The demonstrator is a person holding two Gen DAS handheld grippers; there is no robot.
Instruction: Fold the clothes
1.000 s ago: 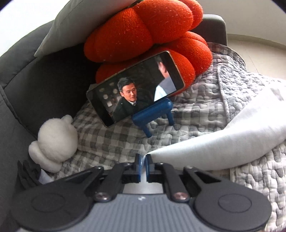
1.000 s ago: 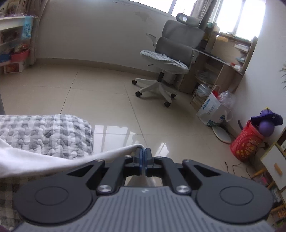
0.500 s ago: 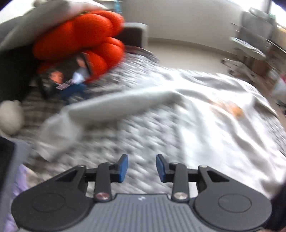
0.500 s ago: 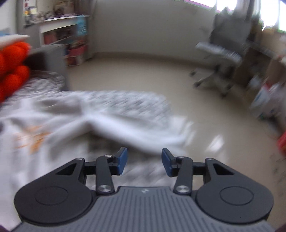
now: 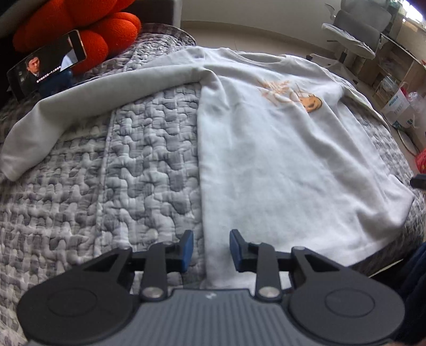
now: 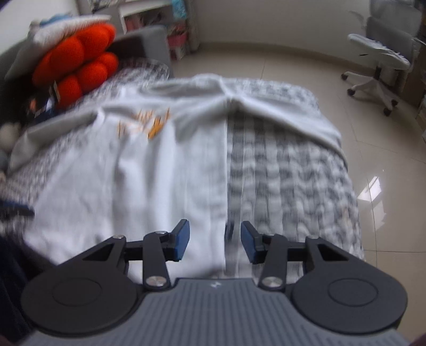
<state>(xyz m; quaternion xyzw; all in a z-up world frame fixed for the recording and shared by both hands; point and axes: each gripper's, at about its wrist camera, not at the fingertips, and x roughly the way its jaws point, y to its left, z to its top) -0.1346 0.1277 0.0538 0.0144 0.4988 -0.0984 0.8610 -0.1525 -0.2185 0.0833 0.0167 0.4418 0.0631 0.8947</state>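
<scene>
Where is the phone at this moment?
In the left wrist view the phone stands at the upper left, propped against the orange cushion on the grey quilt, beyond the white shirt's outstretched sleeve.

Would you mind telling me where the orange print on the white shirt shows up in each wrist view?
Left wrist: the orange print sits upper right of centre on the white shirt.
Right wrist: the print sits upper left of centre, blurred.
Shared landmark: the orange-red cushion, upper left in both.
</scene>
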